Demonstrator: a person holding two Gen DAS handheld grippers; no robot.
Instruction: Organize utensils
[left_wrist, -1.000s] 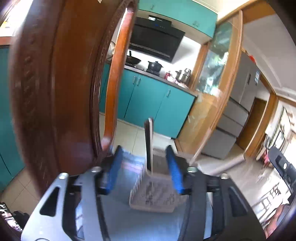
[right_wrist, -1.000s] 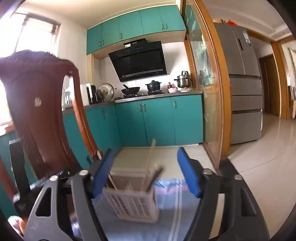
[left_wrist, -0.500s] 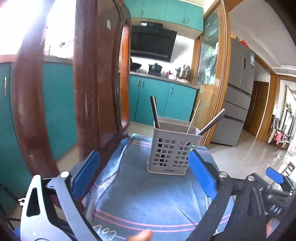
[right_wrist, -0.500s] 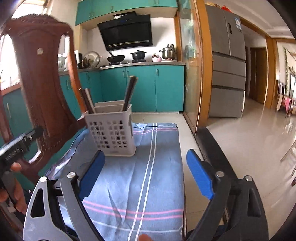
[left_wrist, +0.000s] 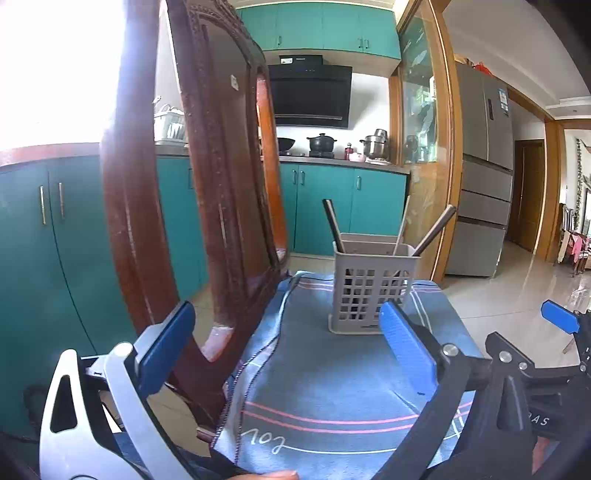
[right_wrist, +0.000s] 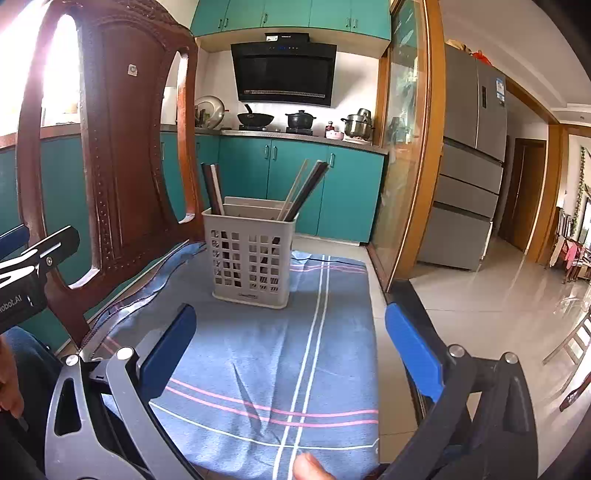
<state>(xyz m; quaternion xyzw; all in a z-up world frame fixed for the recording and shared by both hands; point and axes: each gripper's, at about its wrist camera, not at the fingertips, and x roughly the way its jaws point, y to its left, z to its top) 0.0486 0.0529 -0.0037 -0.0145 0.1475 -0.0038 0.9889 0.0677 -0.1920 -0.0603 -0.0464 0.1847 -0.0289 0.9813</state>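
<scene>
A grey slotted utensil basket (left_wrist: 371, 291) (right_wrist: 251, 254) stands upright at the far end of a blue striped cloth (left_wrist: 332, 387) (right_wrist: 266, 354). Several utensil handles (left_wrist: 334, 225) (right_wrist: 304, 188) lean out of its top. My left gripper (left_wrist: 288, 350) is open and empty, well back from the basket. My right gripper (right_wrist: 291, 354) is open and empty, also back from the basket over the cloth. The right gripper's blue fingertip (left_wrist: 559, 321) shows at the right edge of the left wrist view. The left gripper's body (right_wrist: 26, 273) shows at the left edge of the right wrist view.
A carved brown wooden chair back (left_wrist: 207, 206) (right_wrist: 110, 155) rises just left of the cloth. Teal kitchen cabinets (right_wrist: 295, 184), a glass partition with a wooden frame (right_wrist: 410, 147) and a grey fridge (right_wrist: 472, 166) stand behind. Tiled floor (right_wrist: 498, 288) lies to the right.
Both grippers have pulled back from the basket and opened wide. The basket now stands alone farther off on the cloth with the utensils in it.
</scene>
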